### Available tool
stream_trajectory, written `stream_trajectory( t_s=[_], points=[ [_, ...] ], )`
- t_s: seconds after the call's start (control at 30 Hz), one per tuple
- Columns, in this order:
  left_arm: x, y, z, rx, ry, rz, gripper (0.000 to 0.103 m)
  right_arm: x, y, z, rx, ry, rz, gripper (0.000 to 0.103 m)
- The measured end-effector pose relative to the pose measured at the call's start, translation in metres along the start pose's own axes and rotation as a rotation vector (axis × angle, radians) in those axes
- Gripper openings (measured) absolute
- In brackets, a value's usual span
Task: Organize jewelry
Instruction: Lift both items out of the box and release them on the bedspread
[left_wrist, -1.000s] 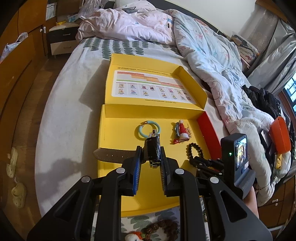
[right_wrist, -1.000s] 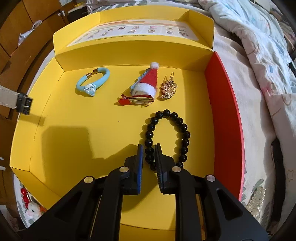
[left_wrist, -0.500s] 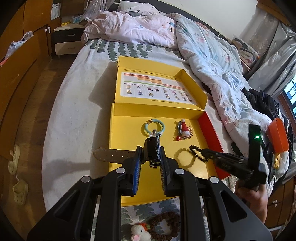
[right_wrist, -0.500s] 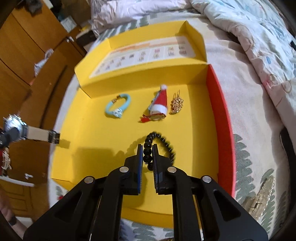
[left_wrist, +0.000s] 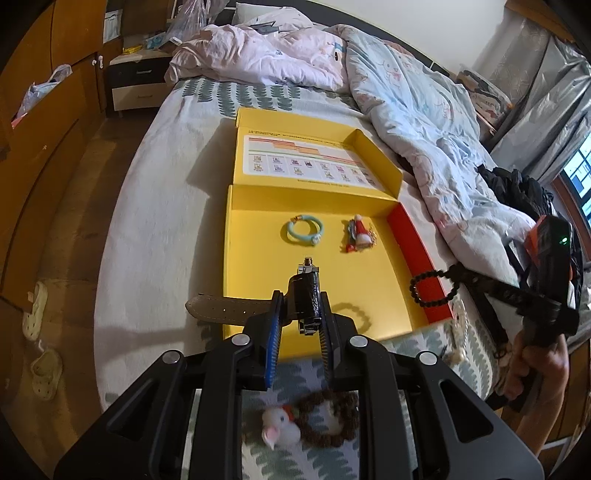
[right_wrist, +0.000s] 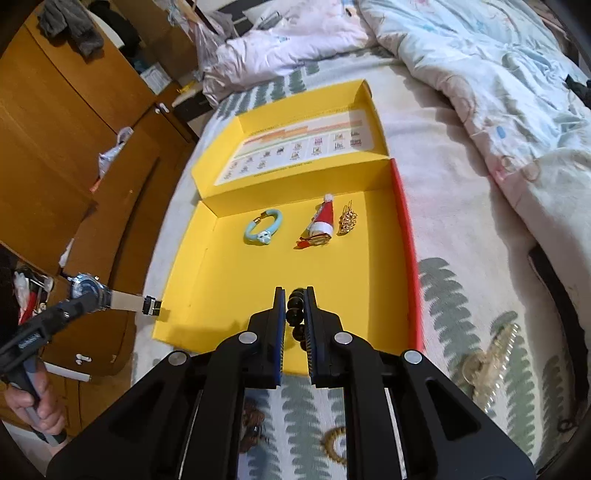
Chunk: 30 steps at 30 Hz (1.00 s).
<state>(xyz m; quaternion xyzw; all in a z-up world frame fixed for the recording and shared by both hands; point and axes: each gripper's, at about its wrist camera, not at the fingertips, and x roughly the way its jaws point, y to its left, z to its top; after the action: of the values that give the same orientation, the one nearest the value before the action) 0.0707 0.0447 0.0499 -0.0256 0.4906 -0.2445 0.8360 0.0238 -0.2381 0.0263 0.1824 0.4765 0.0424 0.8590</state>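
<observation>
An open yellow box (left_wrist: 258, 266) lies on the bed. Inside it are a light blue bracelet (left_wrist: 304, 230), a Santa-hat hair clip (left_wrist: 360, 234) and a gold clip (right_wrist: 346, 219). My left gripper (left_wrist: 300, 299) is shut on a wristwatch (left_wrist: 306, 295) above the box's near edge, and the watch's strap (left_wrist: 229, 308) sticks out to the left. The right wrist view shows the watch face (right_wrist: 88, 290) at the far left. My right gripper (right_wrist: 295, 295) is shut on a black bead bracelet (right_wrist: 295, 312). That bracelet hangs in the air over the box's red right wall (left_wrist: 430, 291).
A brown bead bracelet (left_wrist: 328, 413) and a small white plush toy (left_wrist: 279, 430) lie on the bedsheet in front of the box. Gold jewelry (right_wrist: 491, 362) rests on the sheet to the right. A crumpled duvet (left_wrist: 406, 110) covers the bed's far side, and wooden wardrobes (right_wrist: 55, 129) stand at the left.
My right gripper has closed on the black bead bracelet and lifted it off the box floor, up and to the right. My left gripper has drawn back a little with the watch.
</observation>
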Motion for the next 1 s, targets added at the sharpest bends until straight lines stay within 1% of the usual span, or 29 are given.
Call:
stream_trajectory(
  t_s=[0.03,0.17,0.3,0.4,0.53,0.67,0.73,0.83,0.9,0.97,1.0],
  points=[
    [-0.004,-0.003,-0.004,0.007,0.0,0.003,0.019,-0.009,-0.002,-0.004,0.006,-0.008,0.013,0.013],
    [-0.022,-0.017,-0.022,0.022,-0.013,0.012,0.019,-0.037,-0.016,-0.021,0.023,-0.032,0.015,0.013],
    [-0.035,-0.02,-0.04,-0.005,-0.021,0.001,0.019,-0.062,-0.045,-0.046,0.062,-0.039,-0.006,0.012],
    [-0.035,-0.023,-0.055,-0.014,-0.004,-0.006,0.019,-0.082,-0.063,-0.063,0.086,-0.054,-0.019,0.012],
    [-0.038,-0.023,-0.073,-0.024,-0.005,0.007,0.019,-0.108,-0.093,-0.087,0.131,-0.08,-0.025,0.012],
    [-0.04,-0.006,-0.09,-0.067,-0.011,0.036,0.019,-0.121,-0.12,-0.104,0.183,-0.093,-0.042,0.013],
    [-0.04,0.005,-0.096,-0.091,-0.009,0.047,0.019,-0.126,-0.132,-0.111,0.202,-0.102,-0.083,0.012],
    [-0.036,0.025,-0.103,-0.118,-0.001,0.082,0.019,-0.129,-0.149,-0.117,0.241,-0.111,-0.097,0.012],
    [-0.029,0.035,-0.104,-0.135,0.01,0.095,0.019,-0.127,-0.161,-0.121,0.262,-0.107,-0.126,0.012],
    [-0.021,0.045,-0.106,-0.149,0.023,0.104,0.019,-0.122,-0.172,-0.122,0.276,-0.102,-0.189,0.012],
    [-0.017,0.05,-0.106,-0.159,0.028,0.112,0.019,-0.12,-0.175,-0.123,0.278,-0.102,-0.2,0.012]
  ],
)
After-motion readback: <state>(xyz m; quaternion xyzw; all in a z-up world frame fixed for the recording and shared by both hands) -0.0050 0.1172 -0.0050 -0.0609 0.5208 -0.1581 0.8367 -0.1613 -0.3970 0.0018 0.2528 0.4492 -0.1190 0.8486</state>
